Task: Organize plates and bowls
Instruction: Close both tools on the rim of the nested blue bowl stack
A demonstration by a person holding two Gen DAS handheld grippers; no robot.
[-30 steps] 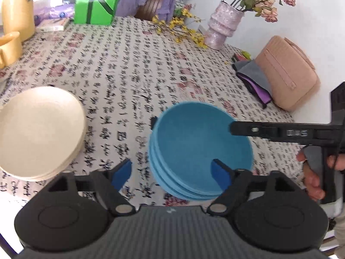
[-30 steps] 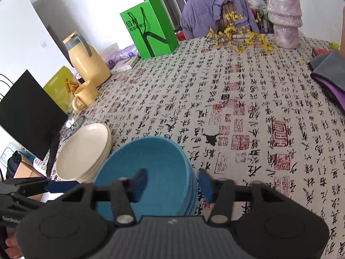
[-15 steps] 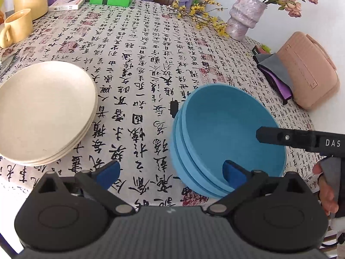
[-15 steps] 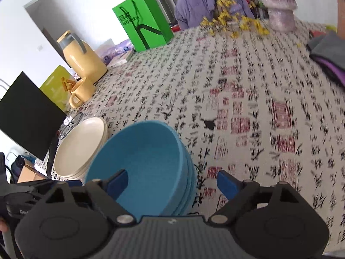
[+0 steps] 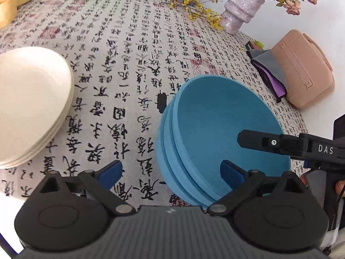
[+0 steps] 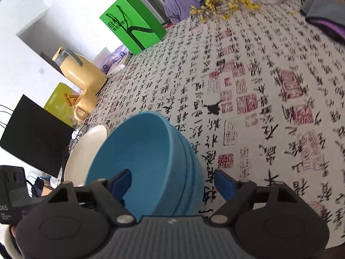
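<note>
Nearest the lens in the left wrist view, the left gripper (image 5: 170,171) stood released; its jaws had opened wide and then eased in a touch, one pad outside the wall of the stack of blue bowls (image 5: 217,129), the other over the bowl's hollow, neither pressing. At about three o'clock a finger of the right gripper (image 5: 278,143) reached over the top bowl's far rim. In its own view the right gripper (image 6: 172,181) was likewise released, its jaws also having widened and then narrowed a little, straddling the near wall without pinching it. The stack sat on the patterned tablecloth (image 5: 133,49), with the stack of cream plates (image 5: 28,110) at nine o'clock, well apart. To grip well, I judged each claw should settle deeper over opposite rims before clenching, and clench evenly so the nested bowls lift together without tilting. Farther off, at one o'clock, stood the vase (image 5: 241,10).
</note>
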